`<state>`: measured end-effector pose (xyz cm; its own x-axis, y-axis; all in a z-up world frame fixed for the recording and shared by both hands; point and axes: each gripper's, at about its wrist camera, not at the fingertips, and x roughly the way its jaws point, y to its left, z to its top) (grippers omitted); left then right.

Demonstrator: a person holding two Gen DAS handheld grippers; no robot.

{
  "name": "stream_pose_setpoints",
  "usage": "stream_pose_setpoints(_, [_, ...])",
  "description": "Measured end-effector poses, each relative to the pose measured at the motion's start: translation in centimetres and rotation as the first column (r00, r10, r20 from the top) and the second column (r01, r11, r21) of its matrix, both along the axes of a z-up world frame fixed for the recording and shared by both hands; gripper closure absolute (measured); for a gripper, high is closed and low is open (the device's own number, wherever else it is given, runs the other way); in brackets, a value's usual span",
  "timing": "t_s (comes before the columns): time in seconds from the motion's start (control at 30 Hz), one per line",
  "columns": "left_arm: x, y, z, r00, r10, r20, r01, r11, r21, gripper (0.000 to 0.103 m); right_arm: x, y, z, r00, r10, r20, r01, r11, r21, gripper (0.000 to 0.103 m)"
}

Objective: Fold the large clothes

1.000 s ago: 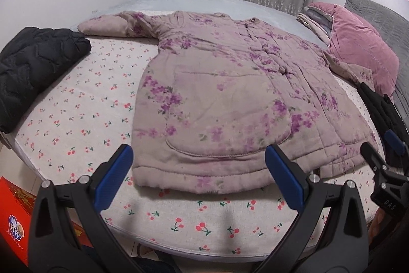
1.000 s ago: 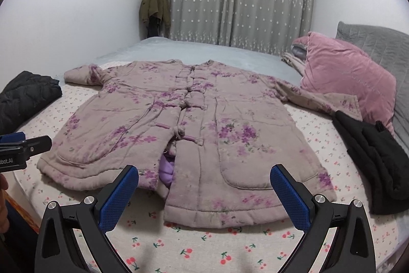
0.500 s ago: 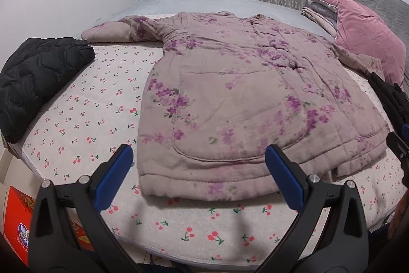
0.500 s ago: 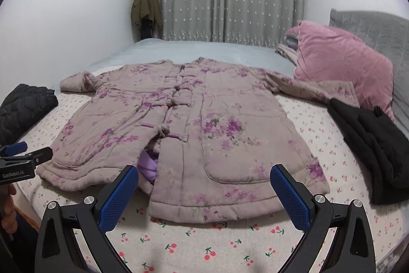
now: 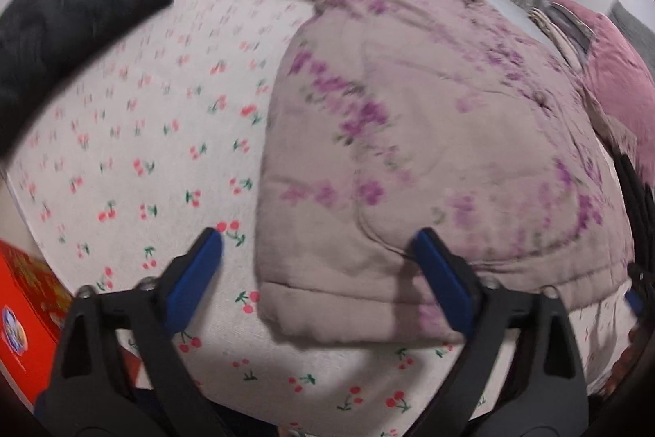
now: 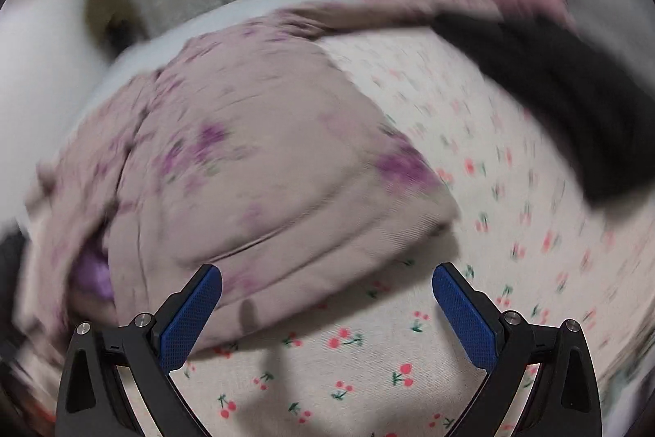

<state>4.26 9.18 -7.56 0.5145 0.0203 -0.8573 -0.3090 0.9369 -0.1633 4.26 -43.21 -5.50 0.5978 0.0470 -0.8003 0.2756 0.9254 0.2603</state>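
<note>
- Both grippers have dropped in close since half a second ago: the padded floral coat (image 5: 409, 134), small in the middle of each view then, now fills both, badly smeared.
- The left gripper (image 5: 319, 265) is spread wide at the bottom of its view, holding nothing; the coat's lower left hem corner sits between its fingers, near the right one.
- The right gripper (image 6: 327, 297) is just as wide and empty, its left finger (image 6: 192, 314) over the hem, its right finger over bare cherry-print sheet (image 6: 511, 232).
- The coat lies flat and spread on the bed, sleeves reaching to the upper edges of both views, hem nearest the grippers.
- My read: this is the reach for the two hem corners.
- To do it well, bite deep enough to catch every padded layer, both sides level, so the fold lifts square.
- A black garment (image 6: 552, 97) lies upper right in the right view, another (image 5: 61, 39) upper left in the left view; both are apart from the hem.
</note>
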Motion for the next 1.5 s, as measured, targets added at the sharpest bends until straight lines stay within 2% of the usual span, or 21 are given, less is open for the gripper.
stream_pose_setpoints(0.1, [0.4,0.4,-1.0,1.000,0.004,-0.030,-0.006,0.998,-0.070,0.026,0.7,-1.7,-1.6,0.998,0.025,-0.052,-0.018,0.991,0.136,0.009])
stream_pose_setpoints(0.17, [0.6,0.3,-0.9,1.000,0.014,-0.017,-0.015,0.998,-0.062,0.033,1.5,-1.9,-2.3,0.996,0.035,-0.086,-0.019,0.984,0.179,0.021])
stream_pose_setpoints(0.23, [1.0,-0.1,-0.5,1.000,0.009,0.010,-0.009,0.999,-0.049,0.064,2.3,-2.2,-1.8,0.997,0.008,-0.079,0.002,0.992,0.128,0.030])
stream_pose_setpoints(0.3, [1.4,-0.4,0.0,0.999,0.016,0.029,-0.015,1.000,-0.025,0.082,2.8,-2.4,-1.7,0.997,0.003,-0.072,0.008,0.989,0.146,0.047])
stream_pose_setpoints(0.33, [1.3,-0.3,0.5,0.999,0.029,0.042,-0.028,0.999,-0.020,0.086,3.0,-2.5,-1.9,0.998,0.008,-0.058,0.003,0.983,0.184,0.077])
stream_pose_setpoints(0.37, [1.1,0.4,1.1,0.996,0.063,0.065,-0.061,0.998,-0.026,0.087,2.9,-2.3,-1.7,0.999,0.006,-0.051,0.004,0.980,0.197,0.085])
stream_pose_setpoints(0.47, [-0.6,2.8,4.4,0.979,0.132,0.153,-0.124,0.991,-0.059,0.088,1.1,-2.6,1.1,0.993,-0.011,0.114,-0.019,0.965,0.263,0.099])
stream_pose_setpoints(0.53, [-1.4,4.9,7.3,0.971,0.144,0.191,-0.118,0.983,-0.142,0.088,-0.4,-2.8,4.7,0.974,-0.019,0.227,-0.044,0.963,0.267,0.099])
stream_pose_setpoints(0.6, [-1.9,6.3,9.8,0.969,0.155,0.191,-0.114,0.971,-0.210,0.089,-0.8,-2.8,7.4,0.964,-0.018,0.264,-0.068,0.947,0.313,0.099])
stream_pose_setpoints(0.7, [-3.0,5.8,12.4,0.967,0.129,0.219,-0.087,0.977,-0.193,0.089,-2.1,-1.8,12.9,0.946,0.001,0.323,-0.104,0.948,0.300,0.099])
stream_pose_setpoints(0.8, [-4.3,4.2,11.6,0.971,0.115,0.210,-0.087,0.986,-0.140,0.089,-3.6,-0.7,15.7,0.939,0.022,0.343,-0.111,0.964,0.243,0.099])
stream_pose_setpoints(0.9, [-3.1,3.8,7.6,0.984,0.114,0.135,-0.105,0.992,-0.070,0.086,-3.9,-1.1,13.5,0.957,-0.004,0.291,-0.060,0.976,0.210,0.099])
stream_pose_setpoints(1.0, [-1.4,3.6,4.0,0.997,0.079,0.018,-0.079,0.997,-0.016,0.080,-2.5,-1.9,7.2,0.992,-0.002,0.130,-0.026,0.977,0.213,0.097])
stream_pose_setpoints(1.1, [-1.4,3.6,3.7,0.999,0.039,-0.009,-0.039,0.998,0.049,0.069,-2.1,-2.0,3.7,0.999,-0.018,0.035,0.012,0.986,0.168,0.095])
stream_pose_setpoints(1.2, [-2.3,4.7,5.7,0.998,0.051,0.036,-0.053,0.998,0.045,0.048,-3.0,-2.2,4.9,0.999,-0.005,0.053,-0.004,0.985,0.170,0.094])
stream_pose_setpoints(1.3, [-3.2,5.2,8.3,0.989,0.101,0.109,-0.109,0.991,0.077,0.040,-4.8,-2.1,8.6,0.985,0.031,0.170,-0.057,0.987,0.148,0.091])
stream_pose_setpoints(1.33, [-3.3,5.0,9.2,0.986,0.106,0.132,-0.118,0.988,0.095,0.037,-5.6,-2.0,10.2,0.973,0.045,0.227,-0.072,0.991,0.111,0.087])
stream_pose_setpoints(1.4, [-2.6,4.2,10.4,0.980,0.092,0.174,-0.116,0.985,0.132,0.026,-6.1,-2.0,12.1,0.959,0.047,0.279,-0.066,0.996,0.060,0.060])
stream_pose_setpoints(1.43, [-2.0,3.7,10.8,0.978,0.079,0.191,-0.109,0.982,0.153,0.020,-5.8,-2.2,12.4,0.959,0.041,0.282,-0.057,0.997,0.049,0.019])
stream_pose_setpoints(1.47, [-1.0,3.1,11.1,0.978,0.063,0.200,-0.099,0.980,0.173,0.019,-5.1,-2.4,12.5,0.959,0.033,0.282,-0.047,0.998,0.045,0.010])
stream_pose_setpoints(1.5, [0.4,2.2,11.4,0.979,0.042,0.199,-0.080,0.978,0.190,0.019,-4.4,-2.6,12.4,0.961,0.022,0.277,-0.037,0.998,0.048,0.010])
